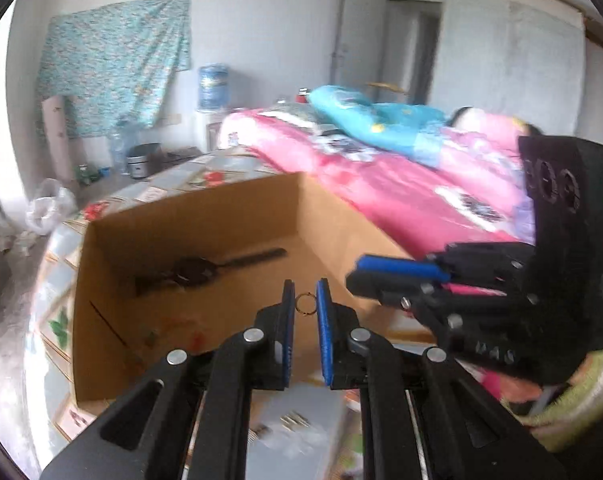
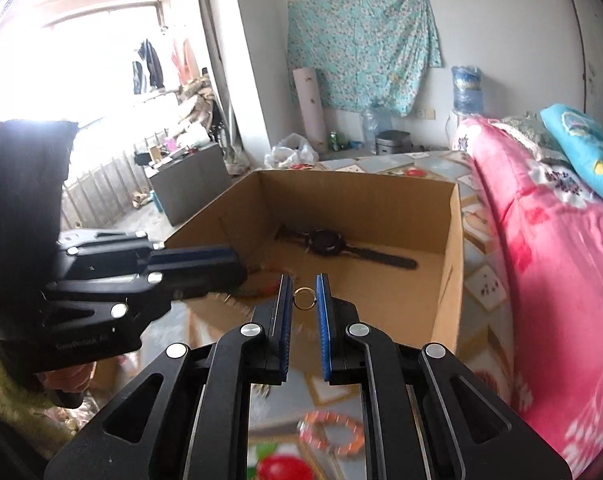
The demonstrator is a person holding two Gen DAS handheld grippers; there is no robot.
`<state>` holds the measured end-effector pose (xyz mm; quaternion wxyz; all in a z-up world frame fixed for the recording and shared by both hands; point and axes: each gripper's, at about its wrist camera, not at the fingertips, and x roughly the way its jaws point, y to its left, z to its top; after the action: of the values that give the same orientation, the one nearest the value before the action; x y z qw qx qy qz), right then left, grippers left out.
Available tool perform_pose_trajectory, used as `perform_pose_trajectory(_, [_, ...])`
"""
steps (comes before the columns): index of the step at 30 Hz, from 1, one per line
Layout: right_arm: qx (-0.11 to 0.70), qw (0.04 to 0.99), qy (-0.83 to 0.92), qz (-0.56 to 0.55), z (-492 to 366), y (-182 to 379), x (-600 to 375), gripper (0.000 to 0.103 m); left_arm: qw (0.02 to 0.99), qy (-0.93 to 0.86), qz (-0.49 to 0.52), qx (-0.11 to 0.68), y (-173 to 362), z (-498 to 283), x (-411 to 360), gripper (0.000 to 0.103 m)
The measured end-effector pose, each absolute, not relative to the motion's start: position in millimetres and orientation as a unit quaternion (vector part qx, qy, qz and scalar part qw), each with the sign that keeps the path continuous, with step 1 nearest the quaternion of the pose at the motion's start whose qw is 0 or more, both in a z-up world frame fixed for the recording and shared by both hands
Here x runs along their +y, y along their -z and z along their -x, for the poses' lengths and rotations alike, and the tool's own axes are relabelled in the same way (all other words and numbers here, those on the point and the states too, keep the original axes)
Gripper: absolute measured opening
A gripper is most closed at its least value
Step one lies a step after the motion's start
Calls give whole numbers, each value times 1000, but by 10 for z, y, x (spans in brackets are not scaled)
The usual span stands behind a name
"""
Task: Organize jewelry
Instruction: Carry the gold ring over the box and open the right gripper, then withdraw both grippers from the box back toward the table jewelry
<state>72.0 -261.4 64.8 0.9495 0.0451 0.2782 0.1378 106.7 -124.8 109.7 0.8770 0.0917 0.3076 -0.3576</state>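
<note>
Each of my grippers pinches a small gold ring. In the left wrist view, the left gripper [image 1: 305, 291] is shut on a ring [image 1: 297, 305] held upright between its blue pads. In the right wrist view, the right gripper [image 2: 304, 286] is shut on another ring [image 2: 304, 308]. Both hover over the near edge of an open cardboard box [image 1: 181, 202] [image 2: 453, 240]. A black wristwatch [image 1: 197, 272] [image 2: 325, 242] lies flat on the box floor. The right gripper [image 1: 399, 274] also shows at the right of the left view. The left gripper [image 2: 199, 262] shows at the left of the right view.
The box stands on a patterned mat beside a pink floral quilt [image 2: 549, 264]. An orange and white bead bracelet [image 2: 331, 434] lies on the mat below the right gripper. Small metal pieces [image 1: 295, 422] rest on clear plastic under the left gripper.
</note>
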Motion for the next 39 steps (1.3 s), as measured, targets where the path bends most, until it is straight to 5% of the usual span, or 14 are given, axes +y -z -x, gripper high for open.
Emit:
perform_pose_trajectory(11, [352, 929, -96, -59, -1415, -420, -2627, 15, 876, 276, -110, 379, -763, -1868, -1457, 12])
perform_pose_trajectory(14, [342, 933, -93, -59, -1401, -435, -2634, 23, 879, 272, -105, 378, -759, -1904, -1457, 25])
perform_pose_trajectory(39, [285, 950, -97, -86, -713, -634, -2780, 31, 914, 252, -37, 315, -1132, -1050, -693, 62])
